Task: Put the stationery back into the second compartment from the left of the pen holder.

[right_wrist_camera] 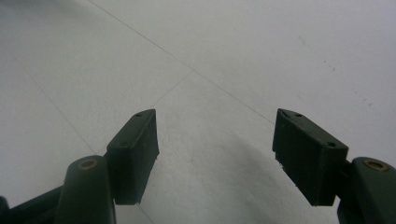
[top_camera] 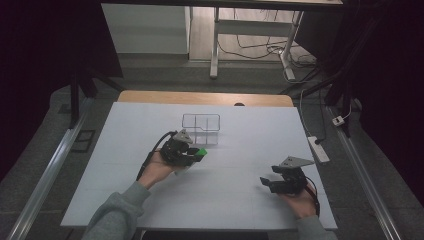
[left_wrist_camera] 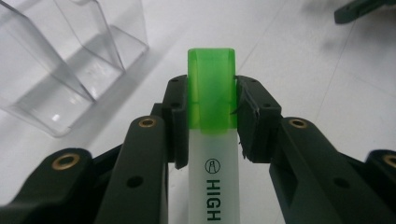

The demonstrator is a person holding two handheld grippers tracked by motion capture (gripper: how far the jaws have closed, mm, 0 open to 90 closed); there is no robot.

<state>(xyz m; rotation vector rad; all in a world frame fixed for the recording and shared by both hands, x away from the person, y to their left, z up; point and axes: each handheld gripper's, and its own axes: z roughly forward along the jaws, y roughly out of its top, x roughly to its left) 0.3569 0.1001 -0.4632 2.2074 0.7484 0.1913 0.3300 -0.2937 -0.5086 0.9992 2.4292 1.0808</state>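
Green-capped and white-bodied, the highlighter (left_wrist_camera: 212,140) sits clamped between the pads of the left hand-held gripper (left_wrist_camera: 211,116), its cap poking out past the fingertips. In the high view that left hand-held gripper (top_camera: 192,152) is near the middle of the white tabletop (top_camera: 240,200), just in front of the clear plastic organizer (top_camera: 201,128), which stands toward the far edge; gripper and organizer are apart. The left gripper view shows the organizer's (left_wrist_camera: 60,65) divided compartments up and to the left of the cap. The right hand-held gripper (top_camera: 267,181) is near the tabletop's right front corner, its jaws spread wide with only bare tabletop between them (right_wrist_camera: 215,140).
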